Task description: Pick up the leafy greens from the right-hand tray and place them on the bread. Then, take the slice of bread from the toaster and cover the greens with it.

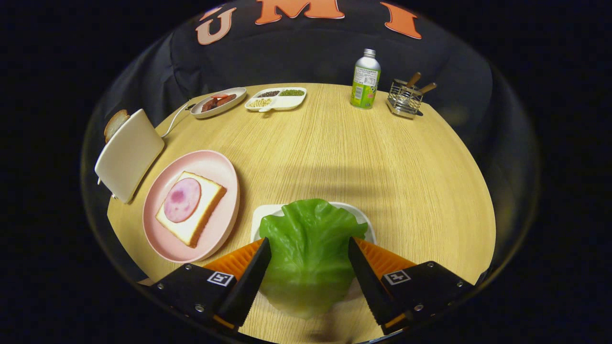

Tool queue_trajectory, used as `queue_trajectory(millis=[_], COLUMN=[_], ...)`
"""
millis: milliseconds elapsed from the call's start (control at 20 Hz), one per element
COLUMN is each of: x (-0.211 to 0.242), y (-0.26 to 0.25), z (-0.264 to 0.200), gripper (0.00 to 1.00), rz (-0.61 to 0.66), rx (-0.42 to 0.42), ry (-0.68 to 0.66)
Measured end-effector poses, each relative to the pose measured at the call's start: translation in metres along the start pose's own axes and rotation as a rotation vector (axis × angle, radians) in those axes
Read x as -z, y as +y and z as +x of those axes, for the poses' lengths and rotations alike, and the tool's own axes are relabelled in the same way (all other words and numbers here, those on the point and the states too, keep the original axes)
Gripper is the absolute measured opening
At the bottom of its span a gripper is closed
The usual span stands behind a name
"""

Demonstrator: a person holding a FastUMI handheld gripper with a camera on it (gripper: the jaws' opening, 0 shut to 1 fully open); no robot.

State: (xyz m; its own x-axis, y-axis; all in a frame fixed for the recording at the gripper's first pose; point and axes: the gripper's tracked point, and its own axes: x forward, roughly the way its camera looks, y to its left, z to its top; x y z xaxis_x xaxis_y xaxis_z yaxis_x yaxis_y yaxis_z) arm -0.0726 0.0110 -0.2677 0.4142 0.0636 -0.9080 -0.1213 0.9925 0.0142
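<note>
The claw (309, 248) is positioned over the near part of the round wooden table (382, 157), with its two fingers (251, 279) spread apart on either side of a green lettuce leaf (311, 239). Each inner finger edge lies against or just beside a side margin of the leaf; whether the fingers press on the leaf cannot be determined. The lettuce leaf lies between the fingers and covers most of a white tray (260, 215), of which only the far rim and left corner show. Whether the leaf rests on the tray or is raised above it cannot be determined. To the left of the white tray, a pink plate (224, 181) rests on the table and carries a slice of bread (201, 215) with a round slice of ham (182, 199) on top. Beyond the pink plate, at the left table edge, stands a white toaster (129, 155), with a slice of bread in the toaster (115, 123) protruding from its top. A white cable (174, 119) runs from the toaster area toward the far side. At the far side of the table are an oval dish (239, 93) holding reddish food pieces, a divided white dish (299, 100) containing grains and beans in separate compartments, a bottle with a green label (365, 81), and a wire holder (404, 99) containing wooden-handled utensils.
</note>
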Motion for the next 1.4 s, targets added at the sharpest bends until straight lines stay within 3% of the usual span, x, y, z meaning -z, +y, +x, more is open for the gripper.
queue_trajectory(millis=[300,400,500,550,750,950,1400], x=[0.003,0.002,-0.001,-0.001,-0.005,-0.023,-0.075], y=[0.0,0.002,0.002,0.003,0.009,0.016,0.047], z=[0.005,0.005,0.007,0.007,0.007,-0.005,-0.039], gripper=[0.85,0.73,0.56,0.41,0.11,0.02,0.01], rz=[-0.019,-0.014,-0.015,-0.017,0.007,0.065,0.039], rx=[0.019,0.023,0.025,0.023,-0.014,-0.071,-0.165], ry=[0.006,0.004,-0.007,-0.014,-0.044,-0.112,-0.264])
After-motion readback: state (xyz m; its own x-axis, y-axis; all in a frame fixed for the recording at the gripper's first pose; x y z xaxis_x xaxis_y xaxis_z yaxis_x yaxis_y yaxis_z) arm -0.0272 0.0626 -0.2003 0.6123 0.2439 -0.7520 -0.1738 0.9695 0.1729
